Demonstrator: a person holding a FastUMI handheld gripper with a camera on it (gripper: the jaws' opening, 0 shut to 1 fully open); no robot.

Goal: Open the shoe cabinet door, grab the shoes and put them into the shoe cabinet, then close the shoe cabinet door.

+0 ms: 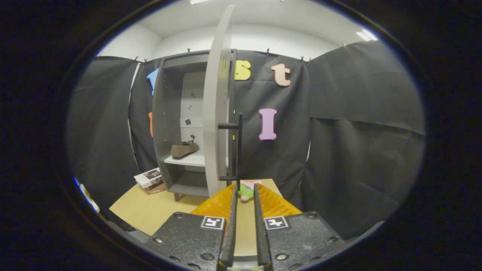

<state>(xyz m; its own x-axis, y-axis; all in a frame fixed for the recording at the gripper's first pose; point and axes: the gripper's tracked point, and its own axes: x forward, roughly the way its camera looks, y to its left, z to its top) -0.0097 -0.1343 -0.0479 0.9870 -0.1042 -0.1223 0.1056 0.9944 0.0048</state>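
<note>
Two black gripper (245,187) fingers (229,226) reach forward with a narrow gap between them, nothing clamped; the tip of the left one sits right at the lower end of the door's black bar handle (238,150), though contact cannot be judged. Just beyond the fingertips lies a small green and pink toy (246,191) on the wooden tabletop (150,210). The grey shoe cabinet door (216,113) stands swung open, seen nearly edge-on. Behind it the shoe cabinet (162,131) shows a white shelf (186,160) carrying one brown shoe (183,149). A stack of books (150,180) lies on the table beside the cabinet's foot.
</note>
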